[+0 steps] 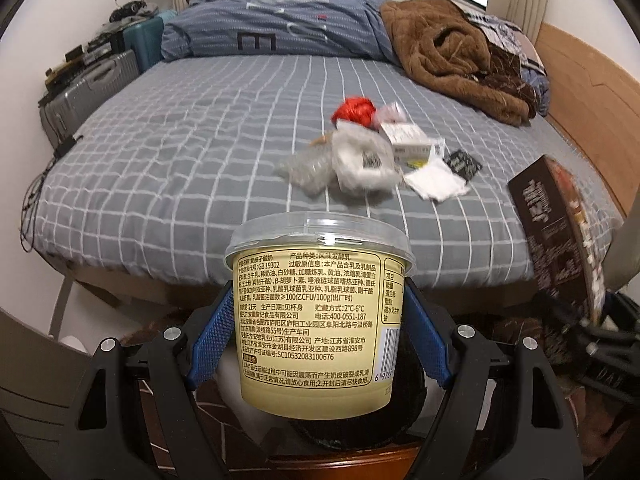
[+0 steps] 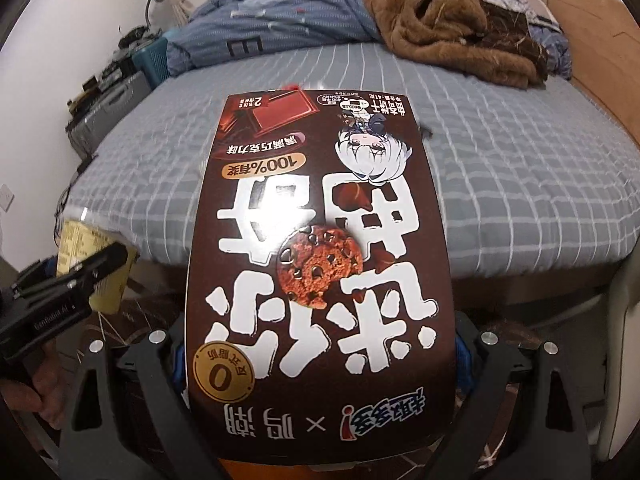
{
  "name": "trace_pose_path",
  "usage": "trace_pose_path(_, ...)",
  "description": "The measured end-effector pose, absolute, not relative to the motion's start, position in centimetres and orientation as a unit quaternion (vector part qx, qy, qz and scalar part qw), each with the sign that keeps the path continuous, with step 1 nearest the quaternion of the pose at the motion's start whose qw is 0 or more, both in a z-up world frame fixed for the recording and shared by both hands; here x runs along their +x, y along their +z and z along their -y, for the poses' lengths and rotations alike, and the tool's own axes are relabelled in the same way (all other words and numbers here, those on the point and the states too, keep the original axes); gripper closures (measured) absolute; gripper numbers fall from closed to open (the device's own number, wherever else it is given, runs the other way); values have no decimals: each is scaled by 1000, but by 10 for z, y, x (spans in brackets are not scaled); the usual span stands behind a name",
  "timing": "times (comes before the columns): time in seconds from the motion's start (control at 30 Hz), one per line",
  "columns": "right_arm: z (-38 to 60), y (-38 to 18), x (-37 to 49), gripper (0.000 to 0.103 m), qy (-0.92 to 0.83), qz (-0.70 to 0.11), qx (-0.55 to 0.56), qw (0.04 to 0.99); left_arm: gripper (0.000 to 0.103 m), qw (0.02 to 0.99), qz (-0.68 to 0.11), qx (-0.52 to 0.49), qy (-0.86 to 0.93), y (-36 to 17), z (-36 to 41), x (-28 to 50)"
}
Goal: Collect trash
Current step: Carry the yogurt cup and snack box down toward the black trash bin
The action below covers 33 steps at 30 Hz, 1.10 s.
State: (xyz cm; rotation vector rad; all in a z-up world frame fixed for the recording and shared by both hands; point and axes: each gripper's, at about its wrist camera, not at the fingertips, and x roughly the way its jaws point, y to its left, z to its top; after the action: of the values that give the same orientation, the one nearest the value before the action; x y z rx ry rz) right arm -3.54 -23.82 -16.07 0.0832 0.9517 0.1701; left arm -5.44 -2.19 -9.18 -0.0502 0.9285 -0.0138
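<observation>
Clamped upright between the blue pads of the left gripper [image 1: 318, 336], a pale yellow yogurt cup [image 1: 318, 320] is held off the bed's near edge. A brown cookie box [image 2: 320, 264] is gripped by the right gripper [image 2: 320, 364]. Crumpled wrappers [image 1: 360, 156] are left mid-bed [image 1: 160, 184].

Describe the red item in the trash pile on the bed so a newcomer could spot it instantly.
Start at the bed with the grey checked sheet. Near its middle lies a pile of trash. At the pile's far end, toward the brown blanket, sits the crumpled red wrapper, the only bright red thing among clear, white and black scraps.
</observation>
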Motion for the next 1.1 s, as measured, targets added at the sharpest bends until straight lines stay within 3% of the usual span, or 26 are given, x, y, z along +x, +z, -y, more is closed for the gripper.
trace_pose_path(0.6,223,-234,-44,15,76,-518,28,852,26,856,-516,-25,-28,-185,45,-61)
trace_pose_path(1.1,257,-253,-48,15,38,-535,43,843,25,824,-564,-4,-54,-236,89,-58)
